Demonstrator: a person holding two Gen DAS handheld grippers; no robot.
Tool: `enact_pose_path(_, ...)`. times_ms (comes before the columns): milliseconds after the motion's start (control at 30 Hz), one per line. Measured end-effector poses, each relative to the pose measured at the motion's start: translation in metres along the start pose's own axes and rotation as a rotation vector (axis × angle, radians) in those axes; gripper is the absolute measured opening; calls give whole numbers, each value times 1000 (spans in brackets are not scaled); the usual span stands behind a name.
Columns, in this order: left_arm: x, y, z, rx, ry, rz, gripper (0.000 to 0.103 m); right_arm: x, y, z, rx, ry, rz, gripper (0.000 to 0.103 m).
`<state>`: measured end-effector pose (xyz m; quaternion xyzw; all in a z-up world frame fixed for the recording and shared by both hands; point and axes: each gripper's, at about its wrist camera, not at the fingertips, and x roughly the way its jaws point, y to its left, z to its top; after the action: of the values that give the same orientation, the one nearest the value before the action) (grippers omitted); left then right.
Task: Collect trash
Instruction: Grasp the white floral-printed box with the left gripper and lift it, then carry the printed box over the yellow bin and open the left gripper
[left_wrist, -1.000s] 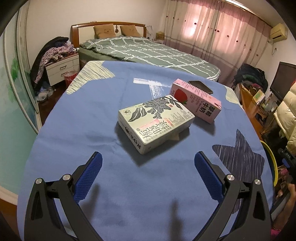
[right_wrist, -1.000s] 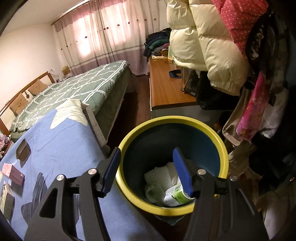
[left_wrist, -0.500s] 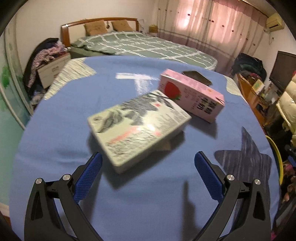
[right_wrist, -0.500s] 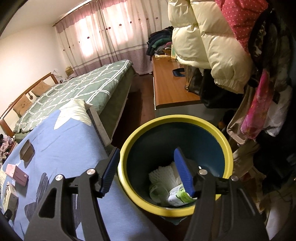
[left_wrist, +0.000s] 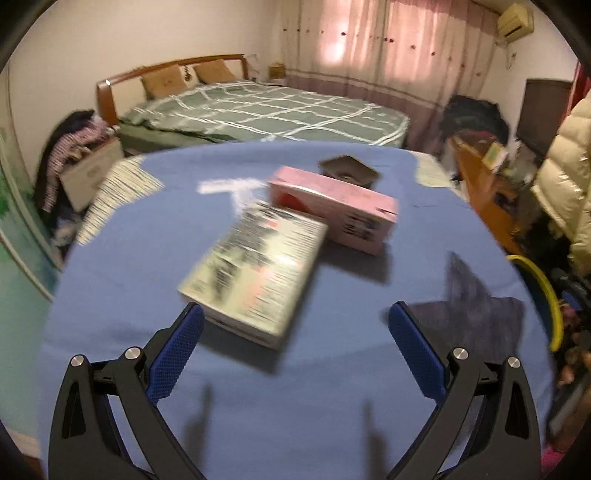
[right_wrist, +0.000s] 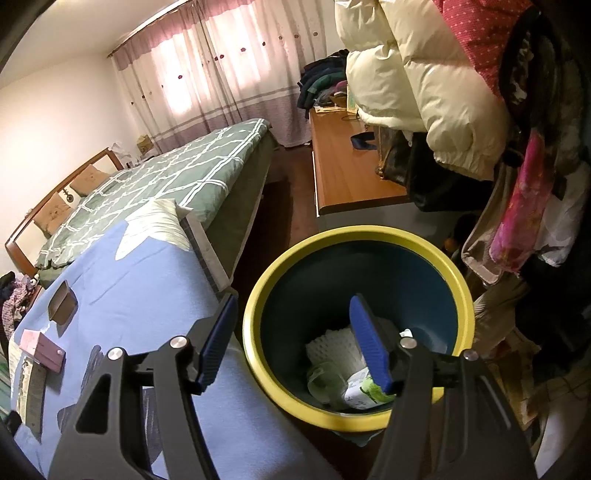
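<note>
A white-and-green drink carton (left_wrist: 255, 269) lies flat on the blue tablecloth (left_wrist: 258, 387), its near end just ahead of my open, empty left gripper (left_wrist: 295, 332). A pink carton (left_wrist: 340, 206) lies behind it, touching it. Both cartons show small at the far left in the right wrist view: the pink one (right_wrist: 41, 349) and the white one (right_wrist: 33, 391). My right gripper (right_wrist: 291, 339) is open and empty above the rim of a yellow-rimmed blue bin (right_wrist: 458, 284) that holds white foam wrap (right_wrist: 332, 347) and a green-white wrapper (right_wrist: 362, 391).
A dark phone-like object (left_wrist: 349, 168) lies behind the pink carton. A bed (left_wrist: 266, 114) stands beyond the table. A wooden desk (right_wrist: 347, 170), hanging coats (right_wrist: 424, 85) and bags crowd the bin's right side. The bin rim (left_wrist: 543, 295) shows at the table's right edge.
My left gripper has moved in toward the white carton and swung, so the carton now sits larger and closer between the fingers. My right gripper has drifted slightly over the bin.
</note>
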<state>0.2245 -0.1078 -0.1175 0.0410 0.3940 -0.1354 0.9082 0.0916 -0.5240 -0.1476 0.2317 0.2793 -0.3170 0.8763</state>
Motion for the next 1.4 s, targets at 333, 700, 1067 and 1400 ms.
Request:
enact_pose_path(333,48,5,39,218,87,95,98,0,0,0,2,-1,4,63)
enact_pose_path(700,88,6,41,197,183,40,87,3,3,-1,5,10,21,63)
enact_pose_path(1067,69,-12,28,192,189,-1,73,-1,-2,-1,31,-7,49,63)
enact_pose_path(1400,1,-102,12,307,115,-155,73,-23,-32,-1,9,-16,50,63)
